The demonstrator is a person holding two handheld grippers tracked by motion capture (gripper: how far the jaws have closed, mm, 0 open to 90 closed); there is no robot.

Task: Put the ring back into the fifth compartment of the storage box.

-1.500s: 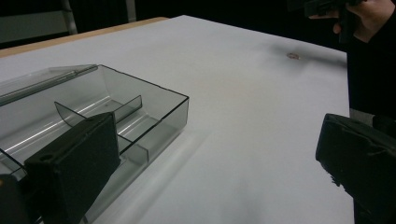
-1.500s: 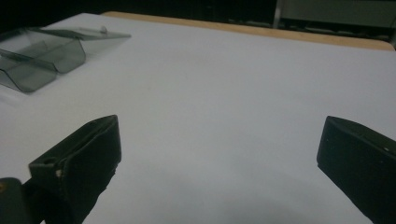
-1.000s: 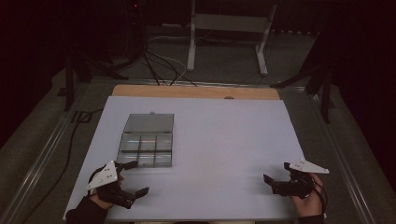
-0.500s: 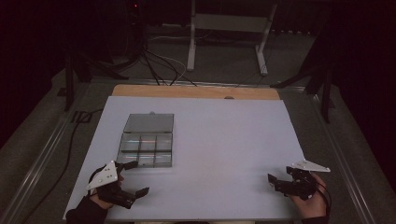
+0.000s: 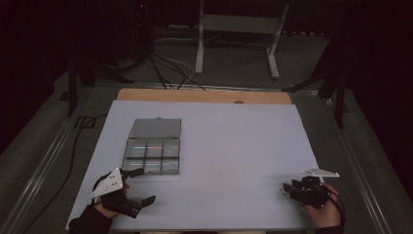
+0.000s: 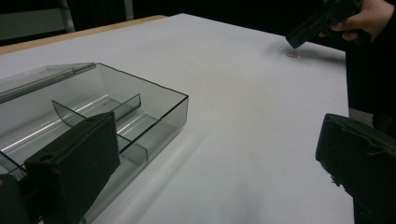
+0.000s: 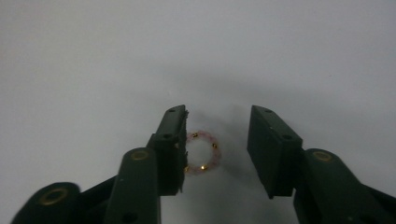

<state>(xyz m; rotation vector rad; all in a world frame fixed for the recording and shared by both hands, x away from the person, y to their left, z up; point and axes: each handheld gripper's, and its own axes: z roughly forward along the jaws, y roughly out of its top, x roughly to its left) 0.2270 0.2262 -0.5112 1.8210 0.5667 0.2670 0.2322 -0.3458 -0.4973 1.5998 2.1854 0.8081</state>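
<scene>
Right claw: we see its claw [image 7: 215, 154] with jaws apart, set down over a small beaded ring [image 7: 201, 151] on the white surface [image 7: 93, 70]; the ring lies between the jaws, up against or partly behind the left-hand jaw in the right gripper view, and clear of the other jaw. We cannot tell whether that jaw truly touches it.
Right claw from above: we find it [image 5: 288, 187] at the near right corner of the surface [image 5: 234, 146], gripped in the person's right hand [image 5: 324, 209], tips pointing down toward the surface.
Left claw: we see it [image 5: 139, 186] at the near left, jaws wide apart and holding nothing, one jaw tip just beside the near edge of the clear box [image 5: 153, 148].
Left gripper view: we get the box [image 6: 93, 116] close up, with smoky clear walls, inner dividers making compartments, and its lid lying open flat behind. Far off, the other claw [image 6: 299, 37] points down at a small reddish spot, the ring [image 6: 293, 54].
Ring's look: we make out a thin pinkish loop of beads with a few gold ones spaced round it, lying flat.
High view only: we see a wooden strip [image 5: 204, 95] along the far edge of the surface, and beyond it a metal stand [image 5: 238, 29] and cables on a dark floor.
</scene>
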